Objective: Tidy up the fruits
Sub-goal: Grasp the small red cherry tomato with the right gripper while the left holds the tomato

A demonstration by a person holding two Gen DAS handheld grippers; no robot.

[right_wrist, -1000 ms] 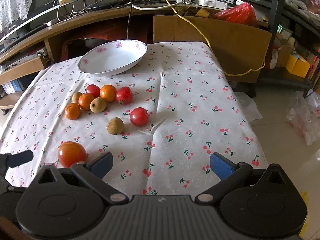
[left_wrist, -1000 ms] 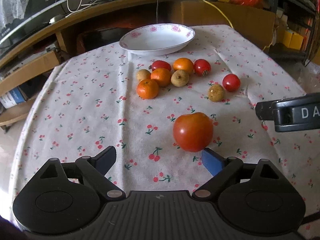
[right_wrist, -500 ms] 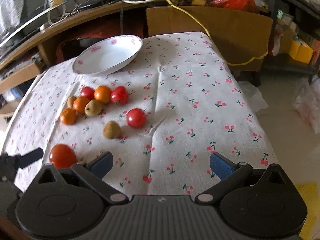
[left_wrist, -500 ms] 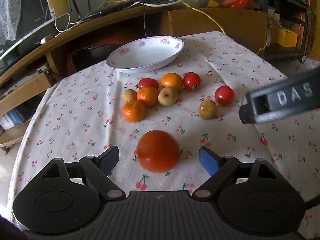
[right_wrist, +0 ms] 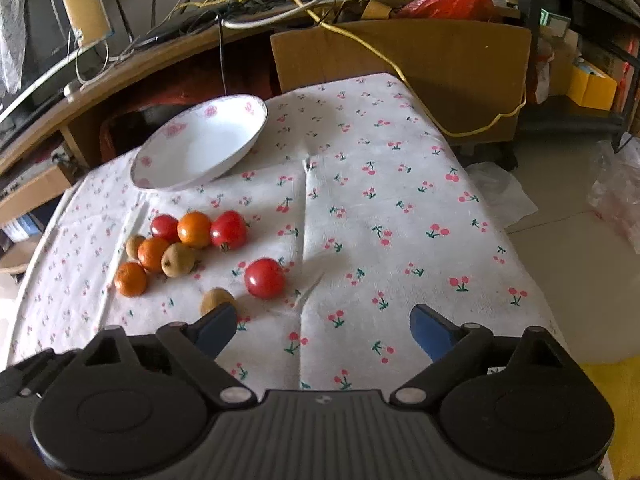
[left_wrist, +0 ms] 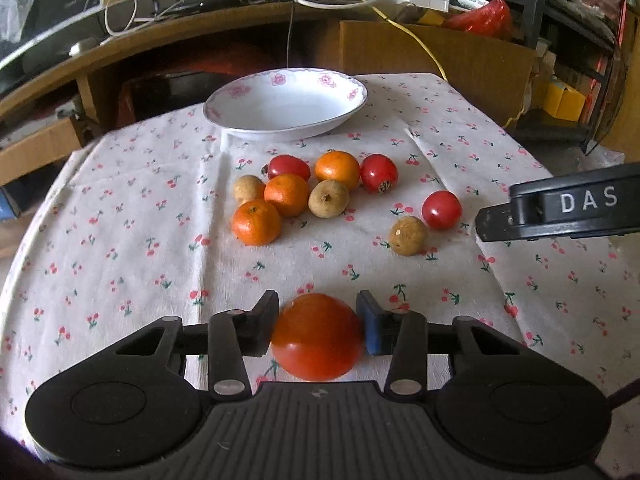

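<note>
The large round red-orange tomato, at lower centre of the left wrist view, sits pinched in the just-closed left gripper, while the right gripper gapes empty; over-squeezing may bruise it, a loose hold may drop it.

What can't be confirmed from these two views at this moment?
- Left view: the tomato's underside is hidden by the left gripper body, so lift-off is unclear.
- Right view: the tomato is out of sight.
- Left view: the right gripper is cut off by the edge.
</note>
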